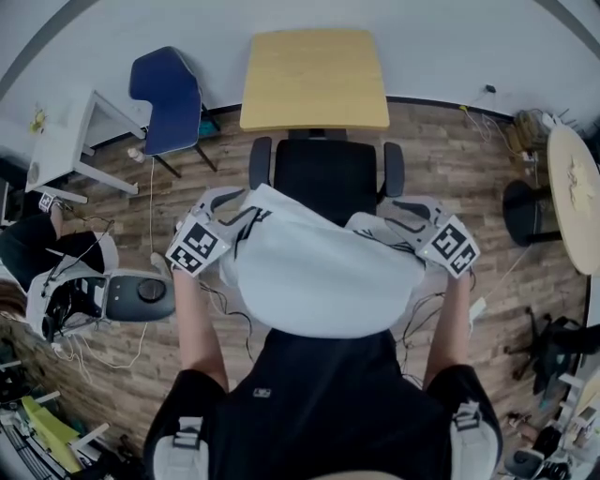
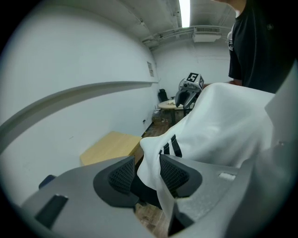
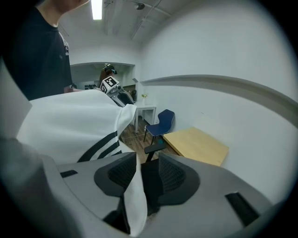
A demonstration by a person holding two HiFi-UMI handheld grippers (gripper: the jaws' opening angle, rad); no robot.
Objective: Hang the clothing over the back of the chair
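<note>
Jaws spread wide on the left gripper [image 2: 142,173] and right gripper [image 3: 143,174], the white garment [image 1: 314,272] draped over the black chair's [image 1: 323,178] back edge, but cloth hangs in both gaps, so a snagging pad might drag it off.

Bright, ceiling strip light [image 2: 185,11] o'head, fisheye edges, dark corners

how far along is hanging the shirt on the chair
Mostly done: the white garment lies draped over the back of the black chair. In hand: the left gripper and right gripper have their jaws apart, each with a fold of the cloth loose between the pads. Left: draw both grippers clear and see that the garment stays put.
</note>
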